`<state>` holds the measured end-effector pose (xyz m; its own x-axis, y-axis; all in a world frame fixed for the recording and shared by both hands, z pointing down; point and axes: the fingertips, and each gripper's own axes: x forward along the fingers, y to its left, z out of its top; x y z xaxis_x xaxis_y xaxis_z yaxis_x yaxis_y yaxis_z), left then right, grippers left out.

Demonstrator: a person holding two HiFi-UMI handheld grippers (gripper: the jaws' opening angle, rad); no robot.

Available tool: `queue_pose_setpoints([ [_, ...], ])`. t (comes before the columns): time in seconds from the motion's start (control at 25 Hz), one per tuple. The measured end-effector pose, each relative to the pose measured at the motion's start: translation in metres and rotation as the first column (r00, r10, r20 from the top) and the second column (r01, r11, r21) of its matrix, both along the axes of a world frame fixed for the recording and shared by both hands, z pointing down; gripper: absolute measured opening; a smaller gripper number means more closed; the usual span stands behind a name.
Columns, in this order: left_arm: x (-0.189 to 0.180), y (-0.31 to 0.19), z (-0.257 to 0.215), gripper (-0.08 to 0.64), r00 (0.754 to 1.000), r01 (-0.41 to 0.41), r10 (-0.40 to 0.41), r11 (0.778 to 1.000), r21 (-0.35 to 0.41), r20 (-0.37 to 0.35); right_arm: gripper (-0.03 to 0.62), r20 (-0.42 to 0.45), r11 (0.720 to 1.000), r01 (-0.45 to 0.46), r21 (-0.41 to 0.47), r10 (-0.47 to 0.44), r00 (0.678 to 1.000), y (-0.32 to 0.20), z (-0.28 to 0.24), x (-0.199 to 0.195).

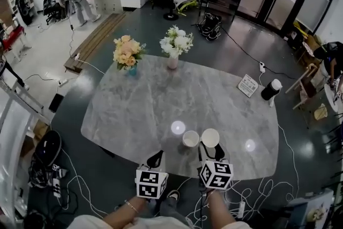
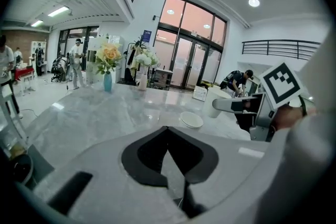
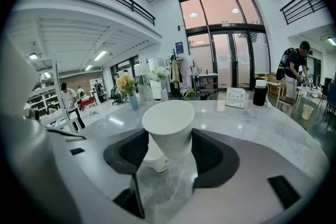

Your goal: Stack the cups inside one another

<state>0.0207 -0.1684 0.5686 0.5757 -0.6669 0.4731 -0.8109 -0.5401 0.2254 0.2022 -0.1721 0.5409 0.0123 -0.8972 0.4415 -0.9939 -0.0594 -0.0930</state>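
Note:
Two white paper cups are near the front edge of the marble table (image 1: 134, 110). One cup (image 1: 191, 139) stands on the table, mouth up. The other cup (image 1: 210, 137) is just to its right, with my right gripper (image 1: 211, 147) shut on it. In the right gripper view this held cup (image 3: 169, 128) fills the gap between the jaws, wide end up, and the standing cup (image 3: 157, 159) shows low behind it. My left gripper (image 1: 155, 159) hangs left of the cups, shut and holding nothing. In the left gripper view (image 2: 168, 131) its jaws meet, and the standing cup (image 2: 191, 120) lies ahead to the right.
Two flower vases (image 1: 128, 54) (image 1: 174, 46) stand at the table's far side. A small sign card (image 1: 248, 85) and a black bottle with a white lid (image 1: 271, 89) are at the far right edge. Cables lie on the floor around the table.

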Motion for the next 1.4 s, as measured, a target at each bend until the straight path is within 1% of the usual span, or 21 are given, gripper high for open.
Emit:
queue_pose_setpoints([
  [0.2,-0.033,-0.008,-0.004,-0.005,0.999,0.052,-0.052,0.999,-0.001,-0.005,0.235,0.002,0.999,0.053,-0.002,-0.053,0.999,-0.014,-0.002,-0.035],
  [0.44,-0.050,-0.015,-0.002,-0.005,0.996,0.090,-0.090,0.996,-0.005,-0.002,0.235,0.010,0.995,0.094,-0.015,-0.094,0.996,-0.026,0.004,-0.056],
  [1.4,-0.054,-0.024,0.014,-0.005,0.995,0.101,-0.100,0.994,-0.043,0.004,0.235,0.038,0.994,0.099,-0.053,-0.097,0.995,-0.034,0.028,-0.061],
])
